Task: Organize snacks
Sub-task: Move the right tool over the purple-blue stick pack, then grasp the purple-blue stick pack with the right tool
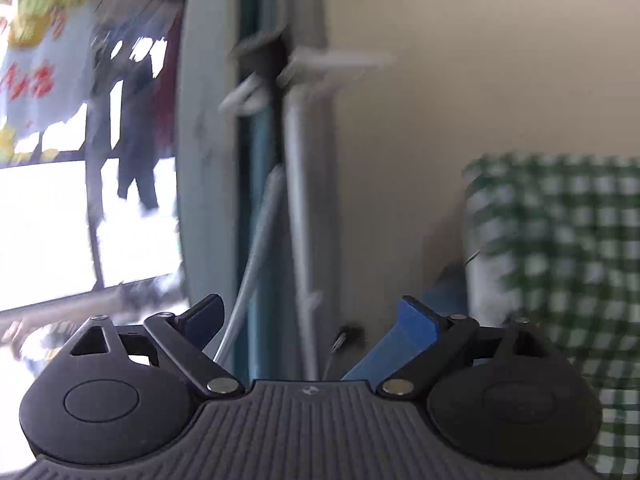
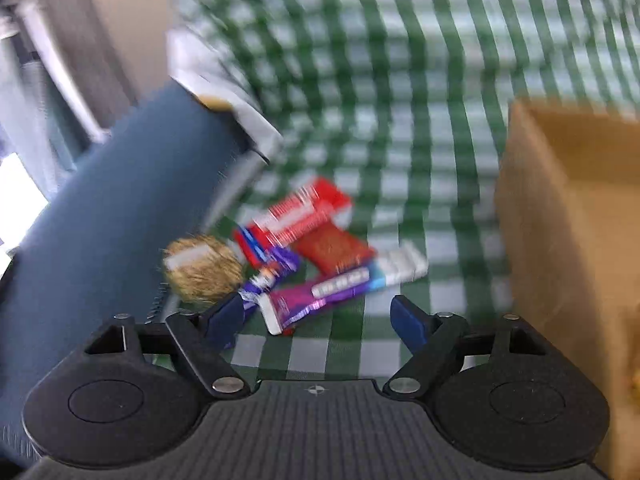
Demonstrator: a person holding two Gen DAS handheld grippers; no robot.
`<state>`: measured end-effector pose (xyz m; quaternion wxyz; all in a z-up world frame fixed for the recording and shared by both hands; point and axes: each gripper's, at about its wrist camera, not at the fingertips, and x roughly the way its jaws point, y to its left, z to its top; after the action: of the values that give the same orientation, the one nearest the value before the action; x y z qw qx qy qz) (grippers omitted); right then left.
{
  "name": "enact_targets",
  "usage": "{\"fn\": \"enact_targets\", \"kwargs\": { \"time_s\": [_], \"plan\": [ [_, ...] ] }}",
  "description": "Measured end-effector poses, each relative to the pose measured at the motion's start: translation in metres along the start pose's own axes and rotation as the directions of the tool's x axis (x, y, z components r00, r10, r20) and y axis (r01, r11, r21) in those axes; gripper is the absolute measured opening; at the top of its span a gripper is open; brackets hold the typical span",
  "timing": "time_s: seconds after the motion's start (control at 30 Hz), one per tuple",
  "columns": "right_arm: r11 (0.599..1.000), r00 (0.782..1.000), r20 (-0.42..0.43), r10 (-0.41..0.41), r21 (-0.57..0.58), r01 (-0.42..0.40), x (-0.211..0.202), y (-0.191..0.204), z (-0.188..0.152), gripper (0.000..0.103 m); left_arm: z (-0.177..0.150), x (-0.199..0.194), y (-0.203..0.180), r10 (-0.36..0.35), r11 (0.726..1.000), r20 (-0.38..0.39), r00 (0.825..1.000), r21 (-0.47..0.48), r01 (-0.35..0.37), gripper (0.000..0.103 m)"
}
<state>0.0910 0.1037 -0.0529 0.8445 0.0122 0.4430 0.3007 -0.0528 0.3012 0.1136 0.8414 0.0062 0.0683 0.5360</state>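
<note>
Snacks: a small heap of wrapped bars and packets (image 2: 316, 248) lies on the green-checked tablecloth (image 2: 400, 80), near the table's left edge as the right wrist view shows it, well apart from the far edge.
Heap contents: a red-and-white packet (image 2: 308, 208) on top at the back, a flat dark-red bar (image 2: 334, 250) beside it, a purple wrapper with a white end (image 2: 320, 300) nearest the tongs, a second purple-blue wrapper (image 2: 272, 264) crossing under it, and a round golden ball in crinkled foil (image 2: 204, 268) at the left, touching the pile. Blur hides the print on them.
Box: a brown cardboard box (image 2: 568, 220) stands on the cloth to the right of the heap; I take it for the place the snacks go.
Handling: all look light. Foil and film wrappers should be slick and crackly, the bars stiff enough to lift by the middle; the golden ball looks soft and crushable.
Where to grip: across the narrow width of the purple wrapper, mid-length, since it lies free at the front. Take the ball gently across its widest part.
Right tongs: right gripper (image 2: 320, 320) is spread wide above the near end of the heap, nothing between its blue pads.
Left tongs: left gripper (image 1: 316, 322) is also spread wide and empty, pointing at a wall and pipes (image 1: 296, 160) off the table's corner.
Risk: overlapping wrappers may drag one another.
</note>
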Motion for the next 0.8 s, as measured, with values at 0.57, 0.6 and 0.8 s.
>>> {"fn": "enact_targets", "kwargs": {
  "time_s": [0.57,0.6,0.8],
  "plan": [
    [0.958,0.951,-0.157,-0.268,0.057,0.279,0.096,0.029,0.009,0.068,-0.042,0.000,-0.035,-0.393,0.915,-0.233,0.889,-0.005,0.403,0.062],
    [0.956,0.947,-0.147,-0.285,0.026,0.292,0.093,0.031,0.006,0.061,-0.043,-0.001,-0.035,-0.370,0.924,-0.244,0.896,0.006,0.383,0.062],
    [0.958,0.956,-0.097,-0.278,-0.099,0.268,0.066,0.028,-0.008,0.020,-0.038,-0.010,-0.030,0.092,0.974,-0.081,0.992,0.212,-0.073,0.086]
  ]
}}
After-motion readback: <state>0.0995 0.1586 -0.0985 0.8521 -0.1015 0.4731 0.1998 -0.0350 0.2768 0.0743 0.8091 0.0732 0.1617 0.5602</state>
